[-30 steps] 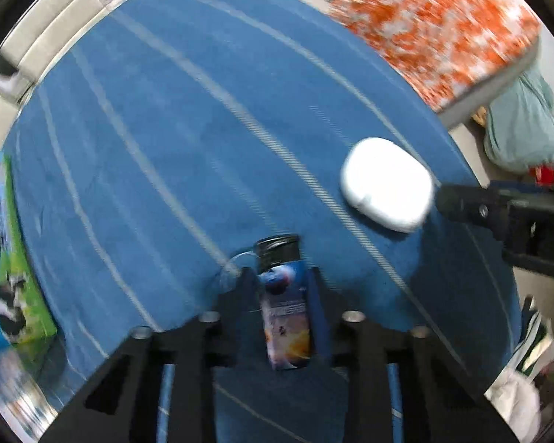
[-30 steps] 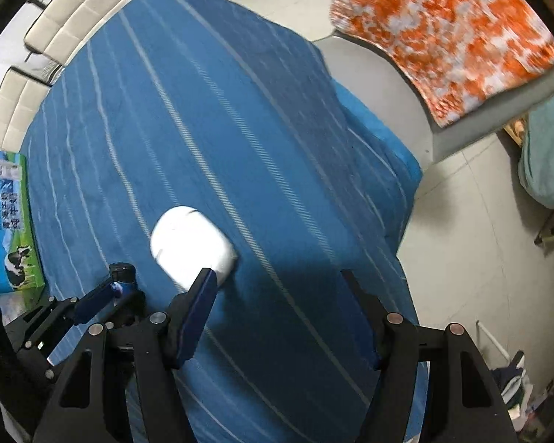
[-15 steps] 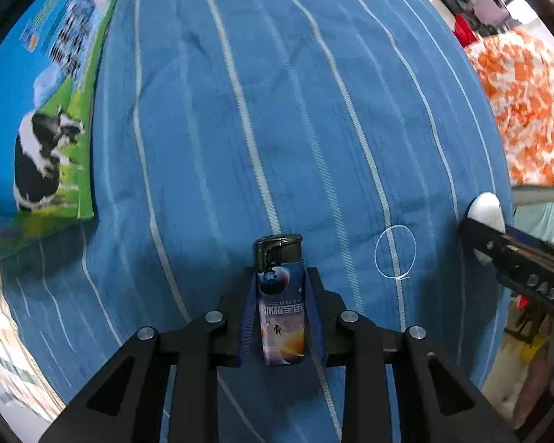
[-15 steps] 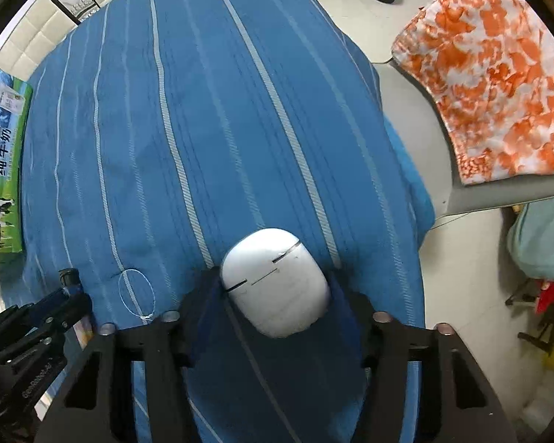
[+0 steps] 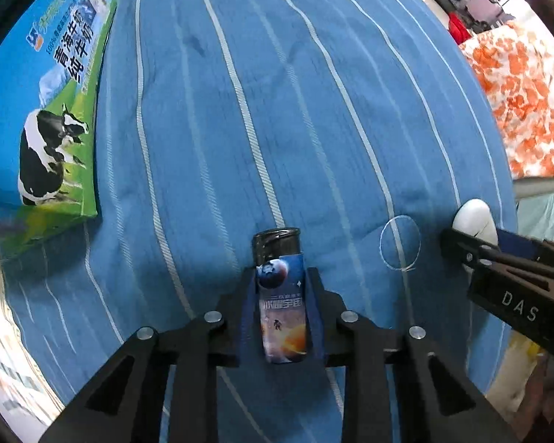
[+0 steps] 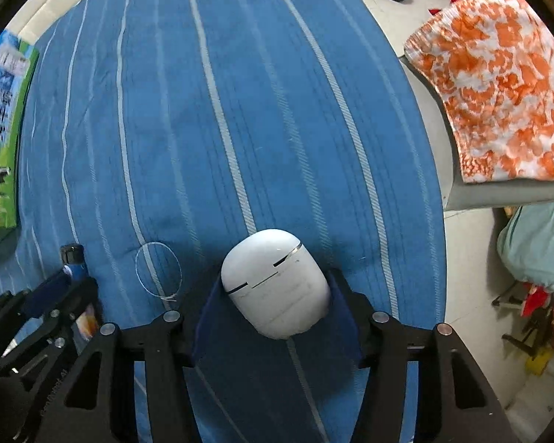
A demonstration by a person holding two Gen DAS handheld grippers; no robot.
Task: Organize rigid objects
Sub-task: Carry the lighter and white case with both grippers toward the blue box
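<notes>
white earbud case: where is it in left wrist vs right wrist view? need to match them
Left wrist: white earbud case at the right edge, partly hidden behind the right gripper.
Right wrist: lower centre, clamped in the right gripper.
Shared landmark: chalk circle on the blue striped cloth, between both grippers.

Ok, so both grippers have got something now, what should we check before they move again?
1. Left gripper shut on the lighter: ok.
2. Right gripper around the white case, its jaws having just closed in: ok, the pads touch both sides.
3. Lighter straight between the fingers: ok.
4. White case straight in the grip: not ok, it sits tilted.
5. Blue striped cloth bare ahead of both grippers: ok.
6. Milk box out of the way at the left edge: ok.
</notes>
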